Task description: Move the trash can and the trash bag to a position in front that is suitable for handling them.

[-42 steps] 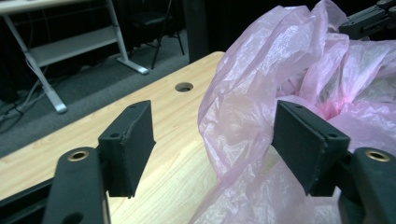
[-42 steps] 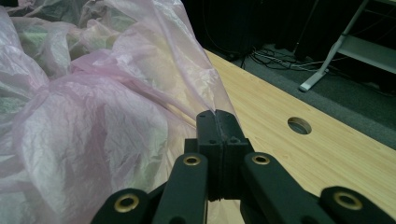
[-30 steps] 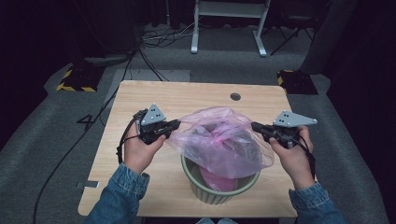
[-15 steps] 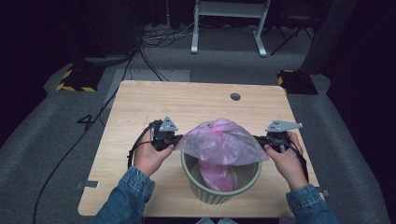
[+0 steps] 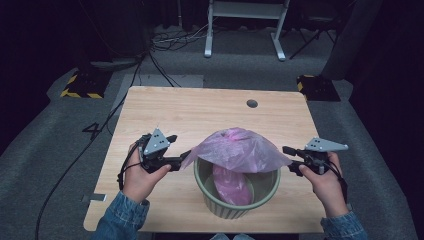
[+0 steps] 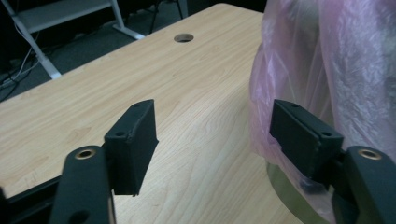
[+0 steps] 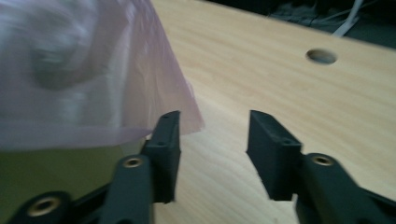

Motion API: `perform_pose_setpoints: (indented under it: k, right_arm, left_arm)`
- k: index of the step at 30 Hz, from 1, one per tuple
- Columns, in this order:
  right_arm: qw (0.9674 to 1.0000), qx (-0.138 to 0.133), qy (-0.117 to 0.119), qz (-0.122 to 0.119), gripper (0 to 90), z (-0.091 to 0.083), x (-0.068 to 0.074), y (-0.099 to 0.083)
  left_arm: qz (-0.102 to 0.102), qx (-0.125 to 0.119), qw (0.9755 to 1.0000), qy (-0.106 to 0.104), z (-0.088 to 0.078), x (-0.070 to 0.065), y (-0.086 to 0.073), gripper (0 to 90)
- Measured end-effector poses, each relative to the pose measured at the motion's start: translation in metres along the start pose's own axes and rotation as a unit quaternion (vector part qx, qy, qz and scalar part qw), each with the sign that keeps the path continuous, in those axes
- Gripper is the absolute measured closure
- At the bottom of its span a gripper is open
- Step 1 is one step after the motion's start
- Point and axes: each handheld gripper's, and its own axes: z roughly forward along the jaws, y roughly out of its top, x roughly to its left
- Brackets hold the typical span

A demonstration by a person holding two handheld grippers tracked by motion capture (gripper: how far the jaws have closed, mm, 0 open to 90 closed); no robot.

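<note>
Now both the left gripper (image 5: 184,156) and right gripper (image 5: 287,156) have just opened, releasing the pink plastic bag (image 5: 237,150) draped over the green bin (image 5: 225,206), which still needs fitting.

Green bin's (image 5: 235,200) inner floor, hidden beneath pink bag (image 5: 235,150).

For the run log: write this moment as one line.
work: lining bin with bag | left gripper: jaws just opened, nothing between | right gripper: jaws just opened, nothing between | pink bag: draped over green bin | table
</note>
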Motion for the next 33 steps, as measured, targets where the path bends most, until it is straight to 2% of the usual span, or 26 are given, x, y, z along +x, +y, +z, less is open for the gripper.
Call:
perform_pose_setpoints:
  k: [3, 7, 9, 11, 13, 18, 21, 23, 26, 27, 28, 30, 31, 32, 33]
  right_arm:
    - [1.0000, -0.004, 0.000, -0.009, 48.4, -0.013, 0.002, 0.003]
    - [0.9995, -0.012, -0.021, -0.023, 45.7, -0.033, 0.005, 0.007]
    - [0.9991, -0.022, -0.025, -0.027, 44.4, -0.046, 0.007, 0.012]
    - [0.9985, -0.031, -0.028, -0.036, 42.3, -0.054, 0.010, 0.017]
    - [0.9985, -0.029, -0.018, -0.042, 41.6, -0.057, 0.014, 0.022]
    - [0.9975, -0.033, -0.006, -0.063, 37.1, -0.054, 0.023, 0.033]
    - [0.9966, -0.041, -0.002, -0.072, 33.6, -0.051, 0.030, 0.039]
    - [0.9962, -0.040, 0.009, -0.077, 32.3, -0.049, 0.035, 0.043]
    - [0.9948, -0.038, 0.024, -0.092, 32.5, -0.044, 0.044, 0.049]
    - [0.9941, -0.037, 0.029, -0.097, 37.9, -0.042, 0.047, 0.051]
    - [0.9935, -0.031, 0.039, -0.103, 49.5, -0.041, 0.049, 0.052]
    - [0.9922, -0.018, 0.065, -0.105, 69.4, -0.039, 0.053, 0.053]
    - [0.9916, -0.013, 0.068, -0.110, 78.9, -0.039, 0.054, 0.054]
    - [0.9913, -0.012, 0.061, -0.116, 82.5, -0.039, 0.055, 0.053]
    - [0.9911, -0.017, 0.064, -0.115, 90.0, -0.041, 0.055, 0.053]
  left_arm:
    - [0.015, 0.005, 0.9998, -0.010, -0.011, -0.003, 0.001, 28.2]
    - [0.031, -0.002, 0.9994, -0.017, -0.027, -0.009, 0.002, 26.1]
    - [0.031, -0.009, 0.9992, -0.023, -0.034, -0.010, 0.004, 25.6]
    - [0.027, -0.015, 0.9988, -0.038, -0.040, -0.010, 0.005, 24.6]
    - [0.023, -0.021, 0.9983, -0.049, -0.046, -0.010, 0.007, 24.4]
    - [0.036, -0.020, 0.9975, -0.058, -0.060, -0.018, 0.013, 24.0]
    - [0.051, -0.002, 0.9961, -0.072, -0.057, -0.026, 0.014, 23.8]
    - [0.054, 0.006, 0.9954, -0.079, -0.050, -0.029, 0.013, 23.4]
    - [0.062, 0.023, 0.9947, -0.079, -0.036, -0.031, 0.009, 23.9]
    - [0.064, 0.029, 0.9940, -0.084, -0.032, -0.032, 0.008, 27.5]
    - [0.062, 0.038, 0.9929, -0.095, -0.028, -0.033, 0.008, 36.1]
    - [0.048, 0.047, 0.9914, -0.113, -0.022, -0.033, 0.006, 42.3]
    - [0.048, 0.049, 0.9907, -0.117, -0.020, -0.033, 0.005, 49.8]
    - [0.047, 0.051, 0.9904, -0.120, -0.019, -0.033, 0.004, 57.6]
    - [0.047, 0.052, 0.9900, -0.122, -0.018, -0.034, 0.004, 63.9]
